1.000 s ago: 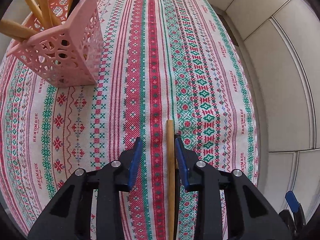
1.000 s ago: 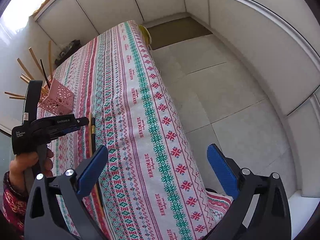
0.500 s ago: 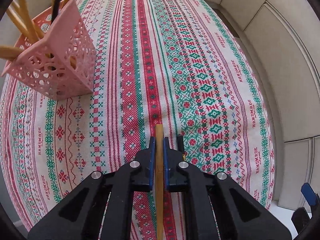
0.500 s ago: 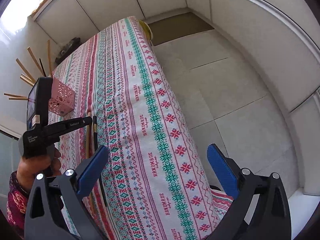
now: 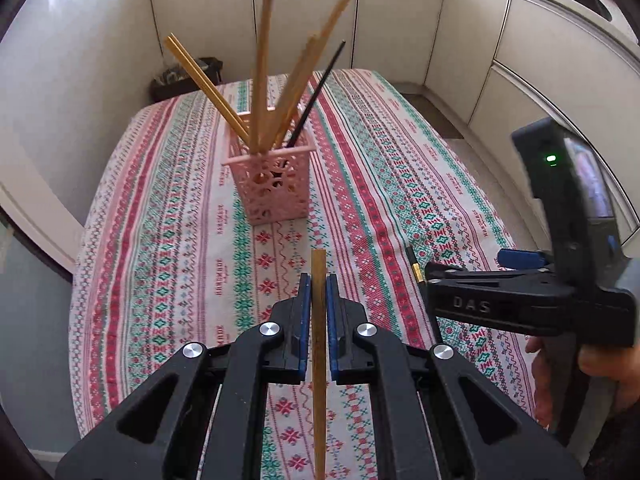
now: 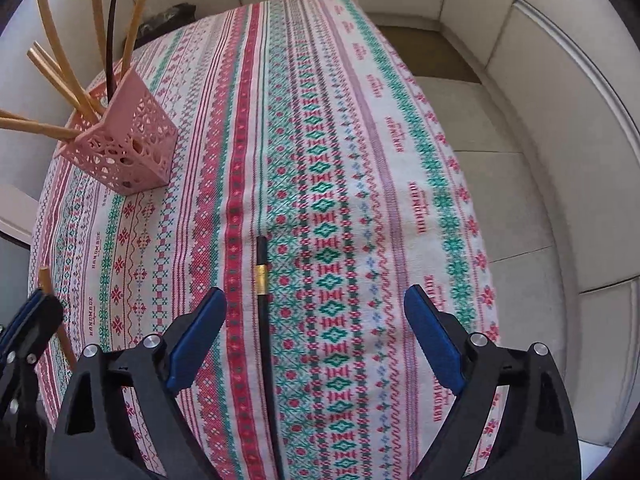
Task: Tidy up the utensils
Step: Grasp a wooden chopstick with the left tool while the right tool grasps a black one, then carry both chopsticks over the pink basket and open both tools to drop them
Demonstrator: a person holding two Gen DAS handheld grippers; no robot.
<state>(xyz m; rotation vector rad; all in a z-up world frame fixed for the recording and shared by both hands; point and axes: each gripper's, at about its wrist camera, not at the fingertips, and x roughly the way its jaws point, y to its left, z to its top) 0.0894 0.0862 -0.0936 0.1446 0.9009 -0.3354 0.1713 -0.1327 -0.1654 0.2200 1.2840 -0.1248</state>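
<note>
My left gripper (image 5: pixel 319 280) is shut on a wooden chopstick (image 5: pixel 319 344) and holds it above the cloth, in line with the pink lattice holder (image 5: pixel 272 184). Several wooden chopsticks and one black one stand in that holder. My right gripper (image 6: pixel 316 296) hangs over the table, pointing steeply down, and its jaws are closing. A black chopstick with a gold band (image 6: pixel 262 280) lies on the cloth between them, nearer the left finger and untouched. The right wrist view shows the holder (image 6: pixel 124 148) at the far left and the left gripper (image 6: pixel 36 308) at the left edge.
A patterned red, green and white tablecloth (image 5: pixel 180 240) covers the table. The table's right edge drops to a tiled floor (image 6: pixel 520 200). White cabinet fronts (image 5: pixel 400 20) ring the room. A person's hand (image 5: pixel 600 364) holds the right gripper's handle.
The left gripper shut on the wooden chopstick, lifted it off the cloth and tipped up to face the holder. The right gripper swung in over the table above the black chopstick, its jaws slightly narrower.
</note>
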